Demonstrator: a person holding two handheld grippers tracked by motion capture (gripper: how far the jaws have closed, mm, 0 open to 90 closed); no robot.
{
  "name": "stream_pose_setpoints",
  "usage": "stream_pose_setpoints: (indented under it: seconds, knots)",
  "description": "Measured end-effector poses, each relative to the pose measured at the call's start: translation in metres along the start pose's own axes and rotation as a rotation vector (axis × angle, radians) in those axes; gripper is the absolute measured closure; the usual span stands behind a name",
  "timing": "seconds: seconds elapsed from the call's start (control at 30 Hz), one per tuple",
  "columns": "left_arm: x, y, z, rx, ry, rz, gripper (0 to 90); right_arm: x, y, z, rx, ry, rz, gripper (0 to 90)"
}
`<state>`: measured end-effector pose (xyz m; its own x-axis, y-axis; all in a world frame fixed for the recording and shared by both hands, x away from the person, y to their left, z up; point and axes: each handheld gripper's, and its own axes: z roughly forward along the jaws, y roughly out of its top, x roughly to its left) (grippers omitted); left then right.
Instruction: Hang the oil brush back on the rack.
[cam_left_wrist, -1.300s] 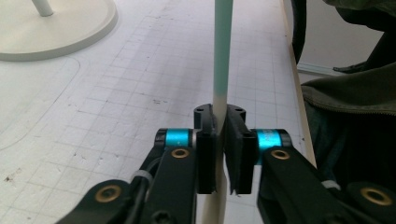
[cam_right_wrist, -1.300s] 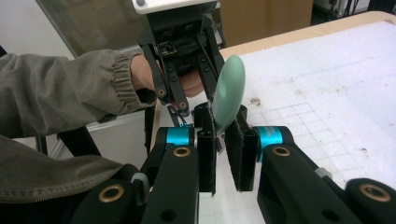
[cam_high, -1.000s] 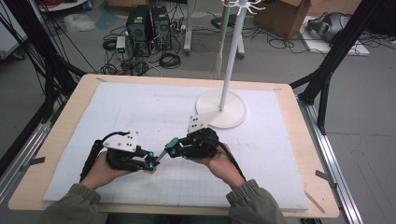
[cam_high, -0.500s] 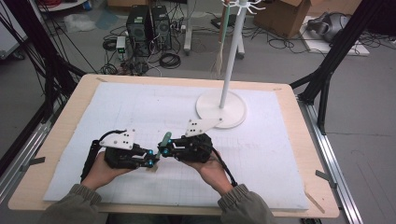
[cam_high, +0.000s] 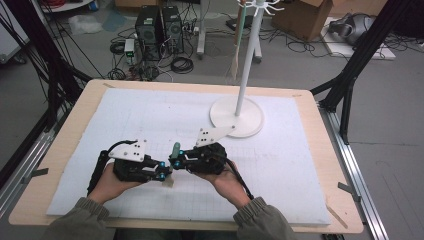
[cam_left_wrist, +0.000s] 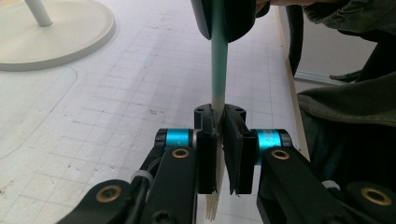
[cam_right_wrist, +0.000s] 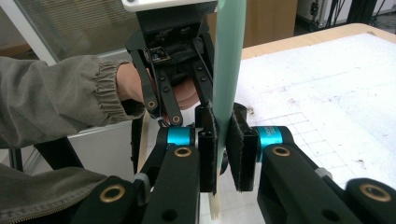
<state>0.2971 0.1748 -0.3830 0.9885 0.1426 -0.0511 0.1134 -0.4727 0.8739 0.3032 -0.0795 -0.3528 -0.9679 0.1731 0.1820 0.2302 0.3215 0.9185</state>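
Note:
A brush with a teal handle (cam_high: 175, 149) and pale bristles (cam_left_wrist: 212, 210) is held between both grippers, low over the white gridded mat (cam_high: 150, 120) near the table's front. My left gripper (cam_high: 164, 172) is shut on the pale end of the brush, with the bristles poking out below its jaws (cam_left_wrist: 219, 114). My right gripper (cam_high: 176, 160) meets it tip to tip from the right and is shut on the handle (cam_right_wrist: 222, 116). In the left gripper view the right gripper (cam_left_wrist: 217, 18) grips the handle (cam_left_wrist: 218, 60) higher up.
A white coat stand with a round base (cam_high: 237, 117) and a thin pole (cam_high: 247, 65) stands on the mat behind the right hand. The wooden table edge (cam_high: 335, 165) runs along the right. Computers and cables lie on the floor beyond the table.
The right hand has moved left, bringing its gripper up against the left gripper's tips. The teal handle now stands more upright. The left hand has stayed put.

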Motion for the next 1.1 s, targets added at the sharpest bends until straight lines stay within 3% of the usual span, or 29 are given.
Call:
stream_pose_setpoints:
  seconds: [0.23, 0.37, 0.43, 0.63, 0.83, 1.1]
  knots:
    - [0.0, 0.0, 0.001, 0.01, 0.001, -0.002, 84.3, 0.002, 0.002, 0.003, 0.0, 0.006, -0.015, 83.3]
    - [0.001, 0.0, -0.001, -0.031, -0.004, -0.02, 84.6, 0.002, 0.001, 0.003, -0.03, 0.0, -0.011, 80.8]
    - [0.001, 0.0, -0.003, -0.042, 0.002, -0.022, 84.6, 0.003, 0.0, 0.004, -0.019, -0.014, -0.023, 78.5]
    - [0.001, 0.0, -0.003, -0.043, -0.003, -0.02, 83.7, 0.003, -0.001, 0.007, -0.022, -0.008, -0.019, 83.4]
    - [0.002, -0.001, -0.007, -0.041, 0.036, -0.024, 70.2, -0.001, -0.001, -0.001, 0.01, -0.021, -0.018, 83.9]
    - [0.007, -0.008, -0.019, -0.048, 0.137, -0.054, 52.2, -0.019, -0.002, -0.037, 0.041, -0.104, 0.036, 83.8]
